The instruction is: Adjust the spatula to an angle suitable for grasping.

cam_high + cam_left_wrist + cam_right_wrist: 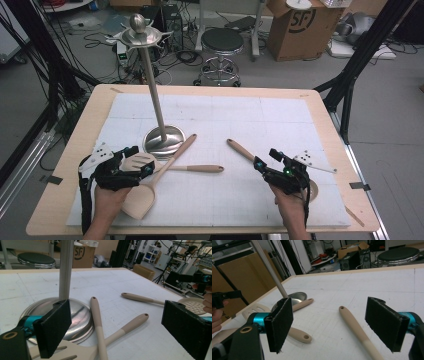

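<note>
The 3 wooden utensils lie on the white mat toward the near edge of the worktop (320, 100). The spatula (159, 175) runs from its broad blade near the near-left corner up to a handle end just beside the base of the metal stand (163, 139). It crosses over the handle of the slotted turner (170, 166), whose slotted head sits under the left hand-held gripper (142, 165). The skimmer (245, 150) lies apart, toward the near-right side, its handle pointing at the middle of the worktop and its perforated head (193, 305) by the right hand.

The left hand-held gripper is released, jaws wide apart over the turner's head and the spatula's handle, touching neither as far as can be seen. The right hand-held gripper (266, 161) is likewise spread wide, with the skimmer's handle (357, 331) lying between its jaws but not pinched.

The step in hand looks like the approach before a pick-up, probably to hang the utensils on the hooks at the top of the stand (138, 34). Next, each hand-held gripper needs to drop lower and close squarely across 1 handle; on the left, the crossed handles call for care to take only 1.
</note>
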`<state>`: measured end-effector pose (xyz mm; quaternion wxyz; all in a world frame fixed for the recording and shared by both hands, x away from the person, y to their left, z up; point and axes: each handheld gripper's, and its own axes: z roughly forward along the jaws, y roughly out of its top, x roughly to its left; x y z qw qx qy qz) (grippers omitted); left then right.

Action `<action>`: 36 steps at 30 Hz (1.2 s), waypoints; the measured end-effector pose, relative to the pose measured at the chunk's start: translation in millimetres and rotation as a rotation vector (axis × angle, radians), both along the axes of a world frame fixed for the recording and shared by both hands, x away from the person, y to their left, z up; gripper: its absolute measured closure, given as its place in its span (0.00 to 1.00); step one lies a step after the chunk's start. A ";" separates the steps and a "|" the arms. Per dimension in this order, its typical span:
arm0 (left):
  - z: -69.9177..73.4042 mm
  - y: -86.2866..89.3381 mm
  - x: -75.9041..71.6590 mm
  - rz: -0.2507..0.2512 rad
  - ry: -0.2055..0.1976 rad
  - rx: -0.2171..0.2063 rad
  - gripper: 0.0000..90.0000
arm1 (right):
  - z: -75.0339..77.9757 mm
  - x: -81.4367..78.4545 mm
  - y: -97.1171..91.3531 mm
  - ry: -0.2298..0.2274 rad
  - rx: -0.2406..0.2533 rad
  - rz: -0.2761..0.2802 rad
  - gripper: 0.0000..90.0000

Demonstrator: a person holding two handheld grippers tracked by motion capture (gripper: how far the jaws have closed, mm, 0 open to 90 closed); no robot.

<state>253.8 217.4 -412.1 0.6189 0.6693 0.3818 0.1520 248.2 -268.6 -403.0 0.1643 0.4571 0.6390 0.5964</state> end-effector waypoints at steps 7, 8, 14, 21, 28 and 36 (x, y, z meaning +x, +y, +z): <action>0.4 3.0 1.2 -0.021 0.032 -0.015 0.17 | -0.5 0.1 1.7 0.000 -0.008 0.001 0.24; 0.9 3.0 1.8 -0.032 0.037 -0.021 0.20 | -0.6 0.2 1.7 -0.001 -0.009 0.000 0.24; 3.2 0.3 2.0 -0.019 0.042 0.001 0.28 | -0.2 -0.8 2.2 0.004 -0.007 -0.001 0.24; 5.0 -0.3 11.0 -0.023 0.098 0.027 0.49 | 0.2 0.5 5.0 0.001 -0.005 0.002 0.24; 0.3 -11.1 20.3 -0.018 0.156 0.102 0.68 | 0.4 -0.2 2.9 -0.003 0.003 0.001 0.24; 4.7 -26.1 34.0 0.000 0.193 0.175 0.94 | 1.8 -1.5 2.1 -0.011 0.008 0.000 0.24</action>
